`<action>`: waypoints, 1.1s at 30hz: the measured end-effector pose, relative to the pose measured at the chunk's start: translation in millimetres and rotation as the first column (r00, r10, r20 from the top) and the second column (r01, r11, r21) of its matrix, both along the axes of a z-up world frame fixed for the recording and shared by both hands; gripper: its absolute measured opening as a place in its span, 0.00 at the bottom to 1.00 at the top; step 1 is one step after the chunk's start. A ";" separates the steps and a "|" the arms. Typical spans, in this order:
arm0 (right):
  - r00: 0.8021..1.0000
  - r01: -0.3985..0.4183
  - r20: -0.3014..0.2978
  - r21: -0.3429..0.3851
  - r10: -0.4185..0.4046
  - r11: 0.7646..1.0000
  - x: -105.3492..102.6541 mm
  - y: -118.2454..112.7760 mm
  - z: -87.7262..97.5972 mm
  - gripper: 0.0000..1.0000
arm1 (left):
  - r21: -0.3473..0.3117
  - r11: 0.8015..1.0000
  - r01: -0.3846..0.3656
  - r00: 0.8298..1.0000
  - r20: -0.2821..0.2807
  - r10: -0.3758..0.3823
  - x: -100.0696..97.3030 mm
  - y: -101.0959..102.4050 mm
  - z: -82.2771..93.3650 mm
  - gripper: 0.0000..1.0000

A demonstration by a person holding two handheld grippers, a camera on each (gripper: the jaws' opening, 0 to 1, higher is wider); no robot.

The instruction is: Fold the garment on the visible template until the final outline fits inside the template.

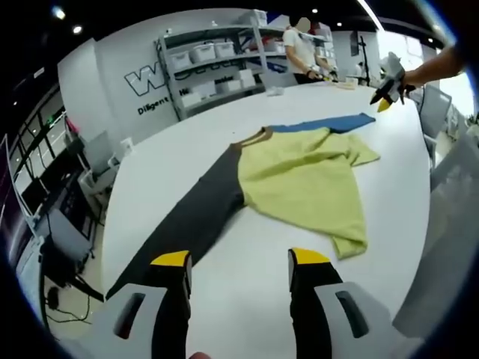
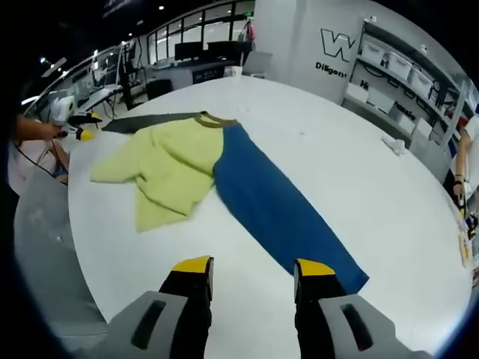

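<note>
A yellow-green shirt (image 1: 307, 183) with a brown collar (image 1: 258, 136) lies crumpled and partly folded on the white table (image 1: 224, 299). Under it runs a long strip, dark grey (image 1: 191, 217) at one end and blue (image 1: 329, 123) at the other. My left gripper (image 1: 239, 258) hovers open over bare table, short of the shirt's hem. In the right gripper view the shirt (image 2: 168, 168) lies left of the blue strip (image 2: 281, 206). My right gripper (image 2: 254, 265) is open above the strip's near end. Each gripper also appears in the other's view, far off at the table's edge (image 1: 389, 90) (image 2: 75, 123).
Shelving with white bins (image 1: 213, 63) stands past the table's far side, and a person (image 1: 303, 52) works beside it. Desks and chairs (image 1: 63, 232) sit off the table's left edge. A small white object (image 2: 395, 144) lies on the table to the right.
</note>
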State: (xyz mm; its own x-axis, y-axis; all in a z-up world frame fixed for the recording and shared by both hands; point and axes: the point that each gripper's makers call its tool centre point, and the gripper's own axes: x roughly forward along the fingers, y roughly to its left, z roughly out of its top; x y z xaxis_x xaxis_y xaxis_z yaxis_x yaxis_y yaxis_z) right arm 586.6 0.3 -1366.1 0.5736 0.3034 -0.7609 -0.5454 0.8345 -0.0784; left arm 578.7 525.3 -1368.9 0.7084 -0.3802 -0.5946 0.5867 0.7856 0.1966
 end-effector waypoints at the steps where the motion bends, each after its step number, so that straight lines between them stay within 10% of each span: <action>1: 1.000 -0.007 0.001 0.000 0.007 1.000 -1.4 3.1 -0.3 0.39 | -0.001 1.000 0.007 1.000 -0.008 -0.007 -1.4 -0.6 -1.4 0.52; 15: 0.995 -0.098 -0.002 -0.004 0.098 0.995 -22.7 48.1 -5.7 0.38 | 0.018 0.987 0.161 0.987 -0.028 -0.161 -30.4 -30.0 -11.2 0.56; 33: 0.984 -0.174 -0.021 0.049 0.175 0.984 -47.8 109.1 -21.6 0.39 | -0.037 0.982 0.186 0.976 -0.112 -0.189 -54.4 -52.8 -27.9 0.75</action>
State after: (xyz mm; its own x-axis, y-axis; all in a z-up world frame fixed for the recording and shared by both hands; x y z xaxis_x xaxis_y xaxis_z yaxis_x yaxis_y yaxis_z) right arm 538.8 109.4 -1387.7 0.4899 0.4324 -0.7570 -0.6842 0.7288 -0.0266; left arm 524.3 472.5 -1396.9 0.5508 -0.5165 -0.6556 0.7415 0.6635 0.1002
